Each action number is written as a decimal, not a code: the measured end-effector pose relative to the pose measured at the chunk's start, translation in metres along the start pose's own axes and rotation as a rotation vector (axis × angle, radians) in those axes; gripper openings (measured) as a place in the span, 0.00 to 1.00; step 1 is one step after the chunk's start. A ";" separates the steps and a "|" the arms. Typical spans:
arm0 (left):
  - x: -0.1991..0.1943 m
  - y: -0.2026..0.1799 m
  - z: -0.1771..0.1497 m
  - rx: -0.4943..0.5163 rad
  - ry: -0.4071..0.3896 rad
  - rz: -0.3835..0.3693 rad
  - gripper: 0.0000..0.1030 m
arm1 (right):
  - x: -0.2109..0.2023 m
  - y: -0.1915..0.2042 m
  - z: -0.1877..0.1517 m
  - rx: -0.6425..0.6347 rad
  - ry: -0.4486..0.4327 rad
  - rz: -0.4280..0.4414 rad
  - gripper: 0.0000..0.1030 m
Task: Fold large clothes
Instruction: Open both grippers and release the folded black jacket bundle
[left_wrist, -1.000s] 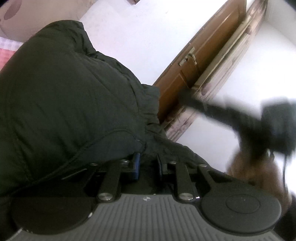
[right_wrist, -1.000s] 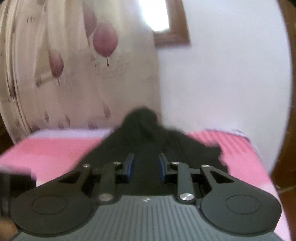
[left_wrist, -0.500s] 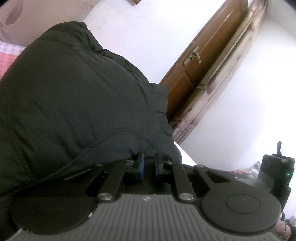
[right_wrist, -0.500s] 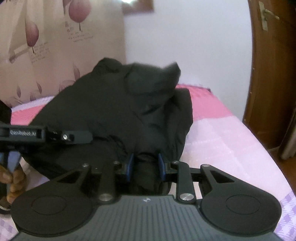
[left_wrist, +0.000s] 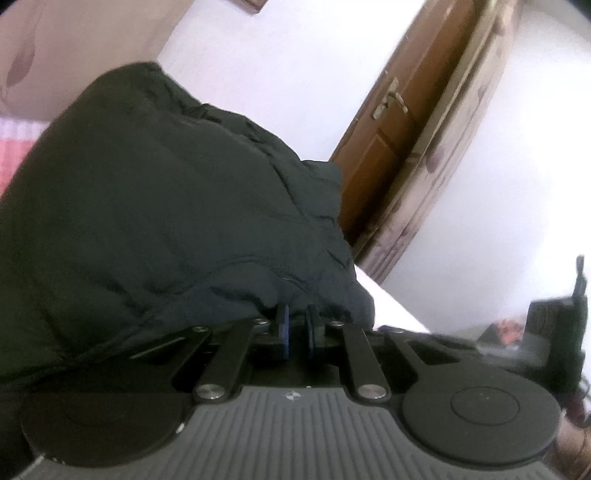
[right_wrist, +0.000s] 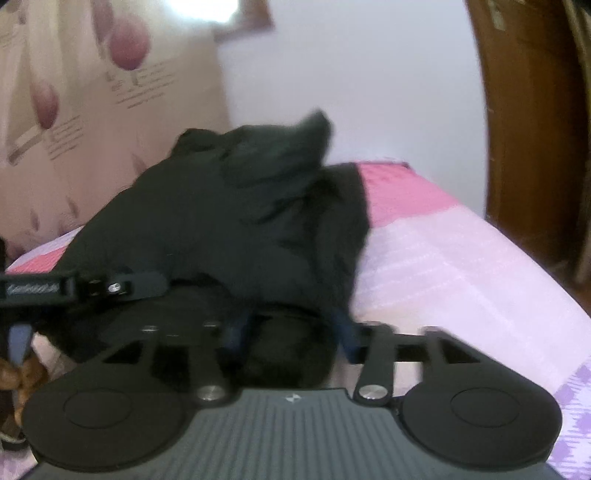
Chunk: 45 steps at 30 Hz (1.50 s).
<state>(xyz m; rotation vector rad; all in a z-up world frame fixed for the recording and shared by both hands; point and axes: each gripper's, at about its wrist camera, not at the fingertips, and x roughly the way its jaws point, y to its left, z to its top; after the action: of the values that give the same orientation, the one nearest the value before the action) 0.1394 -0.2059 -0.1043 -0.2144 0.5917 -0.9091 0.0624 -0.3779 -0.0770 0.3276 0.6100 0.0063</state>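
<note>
1. Mid-fold: the right tool (right_wrist: 291, 334) is opening its jaws, letting go of the jacket (right_wrist: 236, 221) fabric that lies between them.
2. The left tool (left_wrist: 297, 328) is clenched on the jacket's hem.
3. Next, I judge, comes regrasping and flattening.
4. The dark, puffy jacket lies heaped ahead on the pink bed (right_wrist: 443, 258).

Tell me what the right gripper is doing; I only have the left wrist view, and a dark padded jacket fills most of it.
Observer: The right gripper has its jaws opening, with a bunched fold of the dark padded jacket between them.
Operator: What is the jacket lying on?
Observer: A pink and lilac striped bedspread, bare on the side toward the brown wooden door.
Operator: Can you see my left gripper?
Observer: Yes, the left gripper reaches in from the picture's left edge, its tip at the jacket's near side.
</note>
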 end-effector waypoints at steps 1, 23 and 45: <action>-0.001 -0.002 0.001 0.008 0.001 0.006 0.18 | 0.000 -0.004 0.001 0.015 0.008 -0.004 0.72; -0.025 -0.053 0.031 0.281 0.021 0.214 0.88 | 0.006 -0.017 0.003 0.046 0.022 0.030 0.81; -0.050 -0.003 0.059 0.146 -0.080 0.257 1.00 | 0.012 -0.029 -0.002 0.105 0.027 0.049 0.94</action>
<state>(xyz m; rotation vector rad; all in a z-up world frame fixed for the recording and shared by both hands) 0.1471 -0.1718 -0.0353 -0.0414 0.4644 -0.6879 0.0690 -0.4032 -0.0940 0.4445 0.6301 0.0256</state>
